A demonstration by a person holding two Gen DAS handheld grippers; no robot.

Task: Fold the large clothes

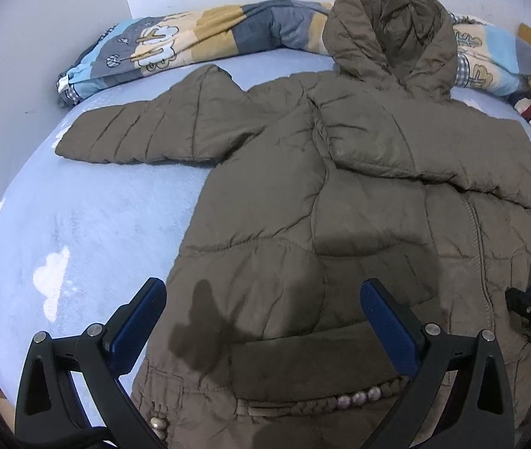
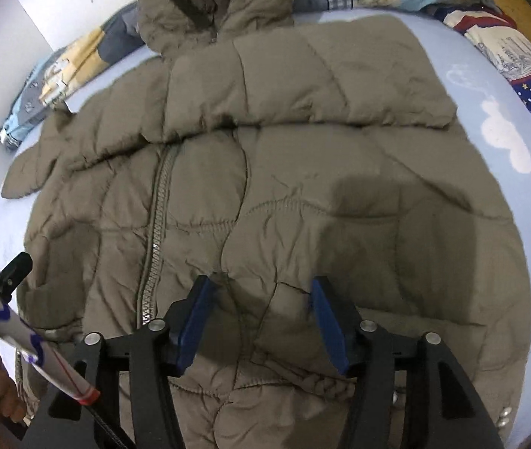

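Hiding under folded sleeve (image 2: 302, 86): jacket (image 2: 265, 194) front.

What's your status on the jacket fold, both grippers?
Left hand-held gripper open, empty, over jacket hem. Right hand-held gripper open, empty. One sleeve folded across chest, other sleeve still out. Nothing blocking.

— Where are your two cameras looking from?

— Your left wrist view sits above the near left part of the bed (image 1: 78, 232), tilted steeply down and facing the far edge and the wall (image 1: 40, 37). Your right wrist view hangs closer over the jacket (image 2: 302, 187), facing the same way.

— What do they share?

— The jacket's zipper (image 1: 476, 239), its hood (image 1: 392, 33) and the patterned quilt (image 1: 190, 41) along the far edge.
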